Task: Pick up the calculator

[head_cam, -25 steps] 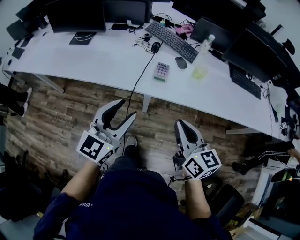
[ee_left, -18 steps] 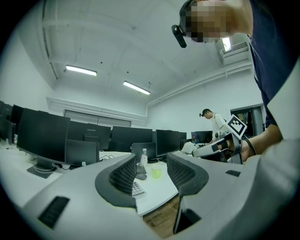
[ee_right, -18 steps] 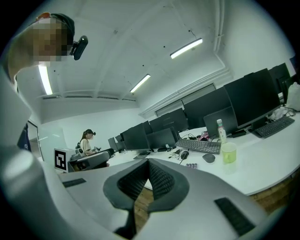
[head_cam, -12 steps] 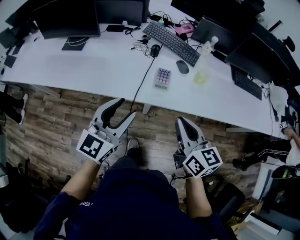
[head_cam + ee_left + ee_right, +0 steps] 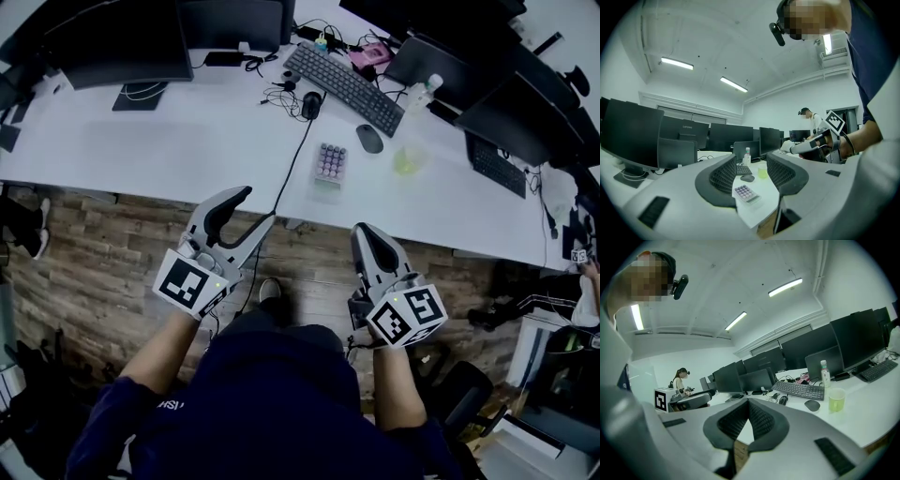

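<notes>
Calculator lies untouched on the white desk, far beyond both grippers; left gripper jaws wide and empty, right gripper jaws pressed together, empty.

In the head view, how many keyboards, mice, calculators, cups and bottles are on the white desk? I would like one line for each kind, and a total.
keyboards: 2
mice: 2
calculator: 1
cup: 1
bottle: 1
Total: 7
</notes>
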The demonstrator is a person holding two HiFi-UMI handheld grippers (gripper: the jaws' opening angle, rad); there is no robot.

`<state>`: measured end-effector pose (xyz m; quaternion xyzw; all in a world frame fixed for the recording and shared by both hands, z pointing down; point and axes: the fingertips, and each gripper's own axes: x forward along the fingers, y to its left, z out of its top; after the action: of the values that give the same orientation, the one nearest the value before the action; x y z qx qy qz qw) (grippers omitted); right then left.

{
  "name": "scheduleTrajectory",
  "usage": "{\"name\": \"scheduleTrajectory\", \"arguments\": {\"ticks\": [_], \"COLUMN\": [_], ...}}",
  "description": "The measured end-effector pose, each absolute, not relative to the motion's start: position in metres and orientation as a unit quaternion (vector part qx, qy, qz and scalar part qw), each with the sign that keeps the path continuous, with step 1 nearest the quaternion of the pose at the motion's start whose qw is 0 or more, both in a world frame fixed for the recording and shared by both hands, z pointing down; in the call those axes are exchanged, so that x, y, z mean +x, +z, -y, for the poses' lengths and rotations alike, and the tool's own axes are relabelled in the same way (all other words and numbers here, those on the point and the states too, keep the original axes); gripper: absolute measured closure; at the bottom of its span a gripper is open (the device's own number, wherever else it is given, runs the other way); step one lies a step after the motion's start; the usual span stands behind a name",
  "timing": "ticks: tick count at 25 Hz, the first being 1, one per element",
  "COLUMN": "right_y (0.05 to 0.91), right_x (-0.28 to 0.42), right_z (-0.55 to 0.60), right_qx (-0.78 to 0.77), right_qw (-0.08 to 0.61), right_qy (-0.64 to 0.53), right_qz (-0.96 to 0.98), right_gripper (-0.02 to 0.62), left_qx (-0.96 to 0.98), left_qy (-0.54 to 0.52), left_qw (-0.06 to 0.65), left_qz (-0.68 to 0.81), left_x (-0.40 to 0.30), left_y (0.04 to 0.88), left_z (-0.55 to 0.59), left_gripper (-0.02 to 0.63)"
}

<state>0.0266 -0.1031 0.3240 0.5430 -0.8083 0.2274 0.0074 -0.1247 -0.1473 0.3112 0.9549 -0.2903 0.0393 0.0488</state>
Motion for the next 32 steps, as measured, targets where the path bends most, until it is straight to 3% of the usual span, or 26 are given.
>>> {"name": "scheduleTrajectory", "arguments": {"ticks": [12,32], "right_y": [0.33,0.374], "right_x": [0.027,0.085], "right_z": [0.129,0.181], "right_qx": [0.549,0.532], "right_qw": [0.006,0.016], "right_qy": [0.222,0.254], "right_qz": [0.806,0.808], "right_gripper": [0.591,0.592], "left_qx": [0.958,0.951], "left_qy": [0.052,0.09], "left_qw": [0.044,0.066], "left_qz": [0.278,0.287], "left_x": [-0.118,-0.054], "left_y": [0.323,0.366], "left_z": [0.167,0.204], "left_gripper": [0.388,0.388]}}
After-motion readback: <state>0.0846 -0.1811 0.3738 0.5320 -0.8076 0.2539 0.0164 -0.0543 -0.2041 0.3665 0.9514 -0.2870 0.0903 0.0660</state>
